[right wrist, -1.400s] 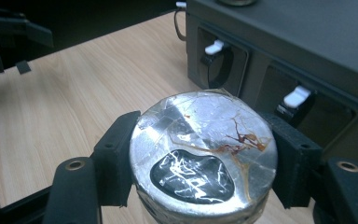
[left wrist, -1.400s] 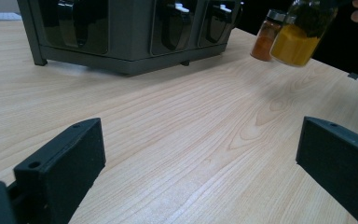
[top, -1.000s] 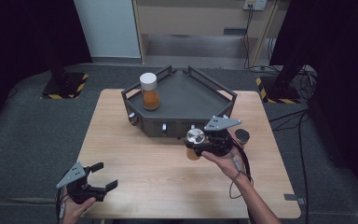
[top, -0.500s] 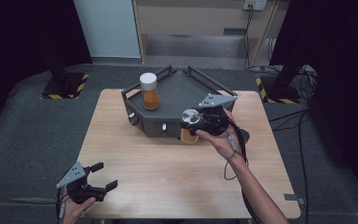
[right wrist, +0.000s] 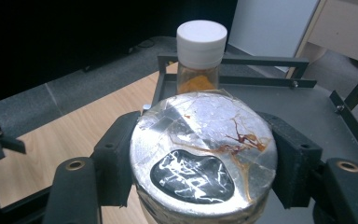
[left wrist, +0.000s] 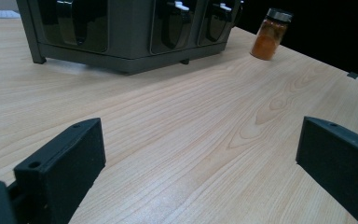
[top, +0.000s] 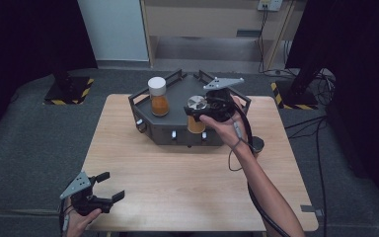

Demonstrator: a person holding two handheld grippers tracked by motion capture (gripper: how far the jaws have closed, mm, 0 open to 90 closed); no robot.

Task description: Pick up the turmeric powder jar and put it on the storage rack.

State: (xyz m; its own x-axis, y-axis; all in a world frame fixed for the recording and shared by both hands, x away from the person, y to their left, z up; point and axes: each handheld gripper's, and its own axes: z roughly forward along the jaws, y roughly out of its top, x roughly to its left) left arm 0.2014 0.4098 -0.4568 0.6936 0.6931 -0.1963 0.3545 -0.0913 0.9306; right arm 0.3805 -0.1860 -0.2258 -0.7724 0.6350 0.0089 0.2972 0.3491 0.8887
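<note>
Jar with a silver foil-covered lid [top: 196,104], amber contents below, hangs pinched in the right gripper [top: 208,106] at the front edge of the dark grey rack [top: 177,134], clear of the tabletop.

High view: rack sits at the far middle of the light wooden table [top: 187,182]. A second jar, white-capped with orange powder [top: 158,96], stands upright on the rack's top deck, left of the held jar and apart from it. Right forearm reaches in from the bottom right, cable trailing along it. Left gripper [top: 109,186] rests low at the near left corner of the table, jaws spread, nothing between them. A small dark-lidded object [top: 257,144] sits on the table near the right forearm, partly hidden.

Left gripper view: both black jaws stand wide apart over bare wood grain. Rack front [left wrist: 126,35] shows dark curved slots with small white tabs; any lettering too small to read. A small spice jar with orange powder and a dark cap [left wrist: 270,33] stands upright on the table to the right of the rack.

Right gripper view: jaw pads press on both sides of the held jar's lid [right wrist: 204,154]; foil creased, stained with brown streaks, a dark patch near the front. No label or writing legible. White-capped jar [right wrist: 201,56] stands just behind it on the rack deck [right wrist: 298,112].
</note>
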